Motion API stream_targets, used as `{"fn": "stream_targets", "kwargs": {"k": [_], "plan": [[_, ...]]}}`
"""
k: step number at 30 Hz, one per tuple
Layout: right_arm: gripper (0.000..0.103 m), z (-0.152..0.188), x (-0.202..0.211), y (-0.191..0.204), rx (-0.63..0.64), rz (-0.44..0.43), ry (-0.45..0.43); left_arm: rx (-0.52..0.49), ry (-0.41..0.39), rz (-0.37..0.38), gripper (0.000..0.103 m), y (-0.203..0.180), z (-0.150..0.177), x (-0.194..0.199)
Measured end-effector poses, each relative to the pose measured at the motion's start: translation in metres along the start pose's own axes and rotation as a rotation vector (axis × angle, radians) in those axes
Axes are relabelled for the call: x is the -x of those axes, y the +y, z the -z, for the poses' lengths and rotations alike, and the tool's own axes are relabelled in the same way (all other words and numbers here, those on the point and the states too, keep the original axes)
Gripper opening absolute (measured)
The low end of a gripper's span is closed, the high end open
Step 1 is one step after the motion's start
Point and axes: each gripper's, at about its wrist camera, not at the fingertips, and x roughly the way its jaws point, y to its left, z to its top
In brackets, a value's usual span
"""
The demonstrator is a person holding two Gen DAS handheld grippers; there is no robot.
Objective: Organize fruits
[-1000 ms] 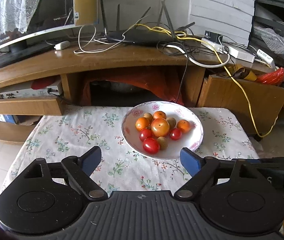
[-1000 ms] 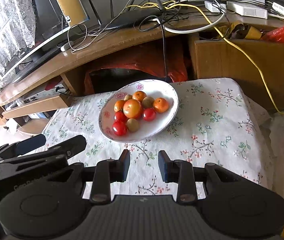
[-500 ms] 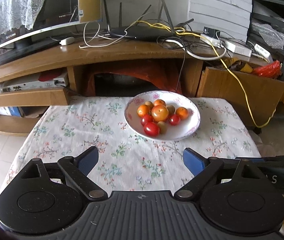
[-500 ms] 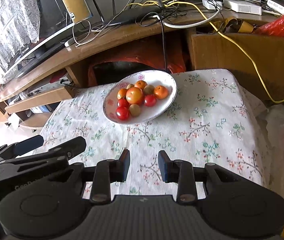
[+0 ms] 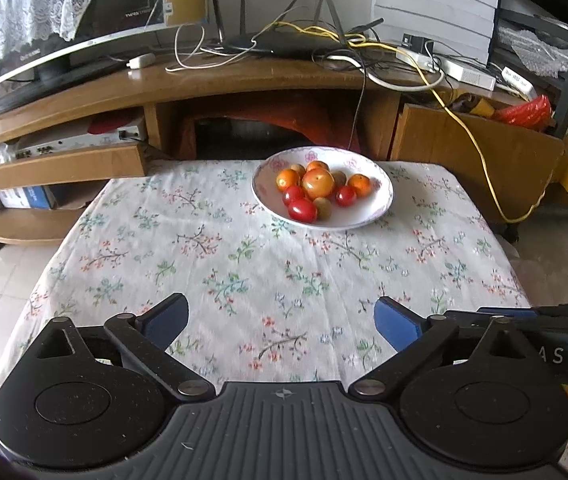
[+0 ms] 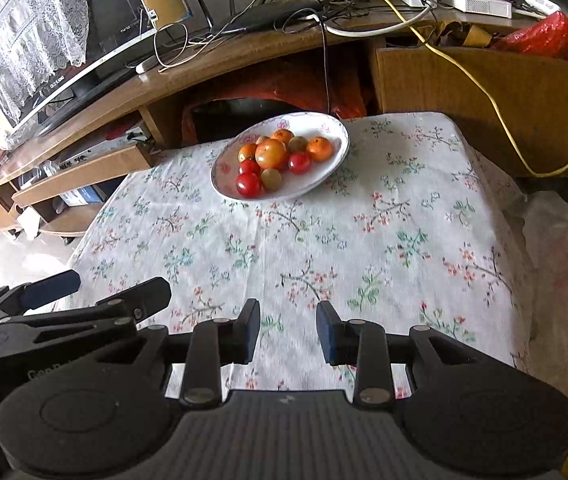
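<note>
A white floral plate (image 5: 368,216) (image 6: 326,174) stands at the far side of the table. It holds a large orange-red tomato (image 5: 318,184) (image 6: 271,154), small red tomatoes (image 5: 302,210) (image 6: 249,185), oranges (image 5: 359,185) and brownish-green fruits (image 6: 271,179). My left gripper (image 5: 280,312) is open wide over the near part of the cloth, with nothing between its fingers. My right gripper (image 6: 288,320) is open with a narrower gap, also empty, and well short of the plate. The left gripper's fingers (image 6: 144,296) show at the lower left of the right wrist view.
The table carries a flowered cloth (image 5: 220,264). Behind it stands a wooden TV cabinet (image 5: 204,84) with a screen (image 5: 64,52), a router and tangled cables (image 5: 324,40). A yellow cable (image 5: 480,168) hangs at the right, and a tiled floor (image 5: 0,264) lies to the left.
Both grippers have drawn back from the plate, which now sits farther away and smaller in both views. The jaw openings look unchanged.
</note>
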Motion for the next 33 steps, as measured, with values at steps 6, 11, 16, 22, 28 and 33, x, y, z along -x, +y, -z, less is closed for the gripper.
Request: {"fn": "stream_targets", "kwargs": {"k": [6, 11, 16, 22, 28, 33], "plan": [[0.032, 0.015, 0.01, 0.0, -0.003, 0.013, 0.008, -0.01, 0.006, 0.003, 0.102, -0.002, 0.012, 0.01], [0.032, 0.029, 0.02, 0.001, 0.005, 0.016, 0.007, -0.024, 0.013, 0.005, 0.103, -0.005, 0.023, 0.02], [0.032, 0.042, 0.028, 0.003, 0.004, 0.026, 0.002, -0.04, 0.015, 0.0, 0.103, -0.009, 0.034, 0.03], [0.032, 0.054, 0.036, 0.005, 0.01, 0.032, 0.004, -0.033, 0.03, -0.001, 0.103, -0.009, 0.046, 0.037], [0.032, 0.063, 0.039, 0.007, 0.022, 0.04, 0.015, -0.029, 0.043, -0.004, 0.103, -0.009, 0.054, 0.041], [0.032, 0.069, 0.043, 0.008, 0.032, 0.045, 0.018, -0.024, 0.049, -0.007, 0.103, -0.008, 0.061, 0.046]]}}
